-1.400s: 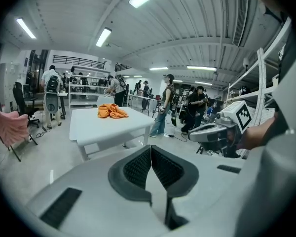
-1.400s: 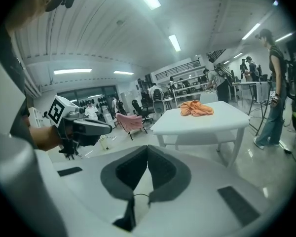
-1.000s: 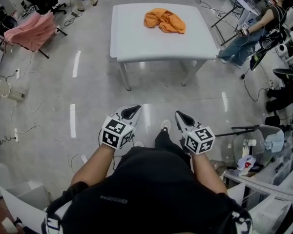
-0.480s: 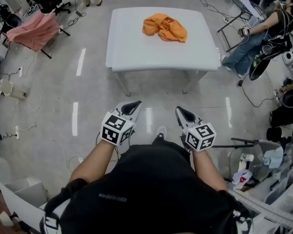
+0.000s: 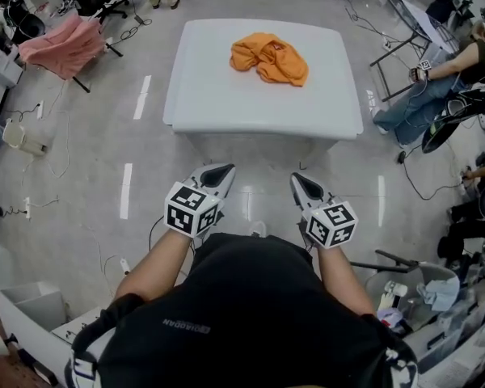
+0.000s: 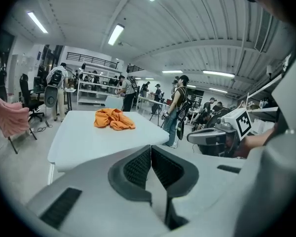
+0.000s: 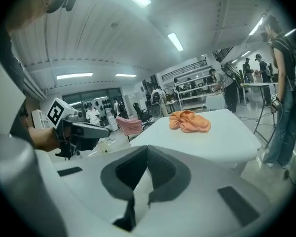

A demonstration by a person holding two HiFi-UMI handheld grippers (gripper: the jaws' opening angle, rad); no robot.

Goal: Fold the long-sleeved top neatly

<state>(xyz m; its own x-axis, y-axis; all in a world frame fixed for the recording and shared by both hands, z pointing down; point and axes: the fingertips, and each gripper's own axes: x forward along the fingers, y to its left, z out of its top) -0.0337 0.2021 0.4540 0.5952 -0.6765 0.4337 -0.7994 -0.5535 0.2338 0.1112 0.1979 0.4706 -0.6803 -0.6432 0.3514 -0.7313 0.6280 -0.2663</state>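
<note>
Holding nothing: left gripper (image 5: 219, 172), right gripper (image 5: 300, 183), jaws together.

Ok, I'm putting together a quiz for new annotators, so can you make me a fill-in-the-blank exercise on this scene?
1. The crumpled top lying on the white table is ____ in colour.
2. The left gripper and the right gripper are both empty, with their jaws ____.
3. The cloth draped at the head view's upper left is ____.

Missing words: orange; shut; pink.
</note>
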